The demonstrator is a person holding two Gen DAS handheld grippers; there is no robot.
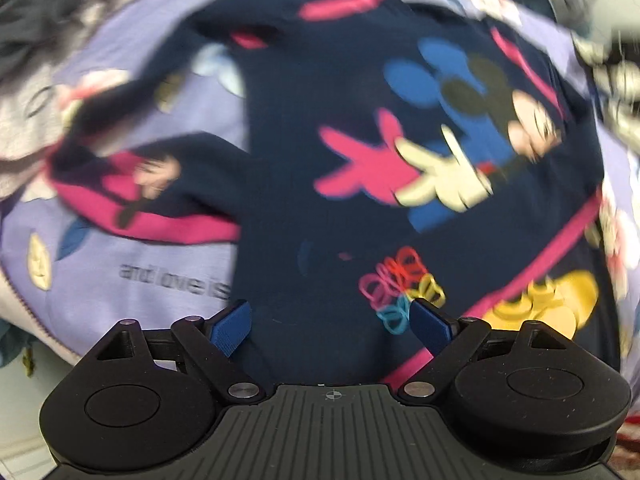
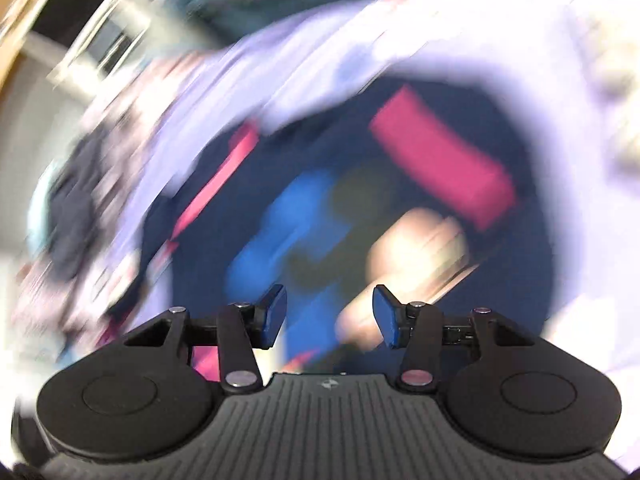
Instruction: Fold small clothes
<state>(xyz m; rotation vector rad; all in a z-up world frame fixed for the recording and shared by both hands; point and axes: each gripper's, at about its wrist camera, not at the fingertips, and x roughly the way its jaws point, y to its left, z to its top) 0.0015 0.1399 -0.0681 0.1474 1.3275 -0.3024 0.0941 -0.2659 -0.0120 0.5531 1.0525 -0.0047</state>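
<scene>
Left wrist view looks steeply down on a small navy sweatshirt (image 1: 328,200) with pink trim and a cartoon mouse print, spread over a lilac printed cloth (image 1: 132,276) that carries grey lettering. One navy sleeve with a pink cuff lies bent across to the left of the body. The left gripper (image 1: 332,328) hangs over the sweatshirt's lower part, its blue pads (image 1: 231,330) well apart with only flat navy fabric showing between them, nothing pinched. In the right wrist view, heavily smeared by motion, the right gripper (image 2: 330,316) points down at the same sweatshirt (image 2: 532,264); its jaws stand apart with nothing between them. A pink cuff (image 2: 440,160) shows beyond, ringed by the lilac cloth (image 2: 320,60).
</scene>
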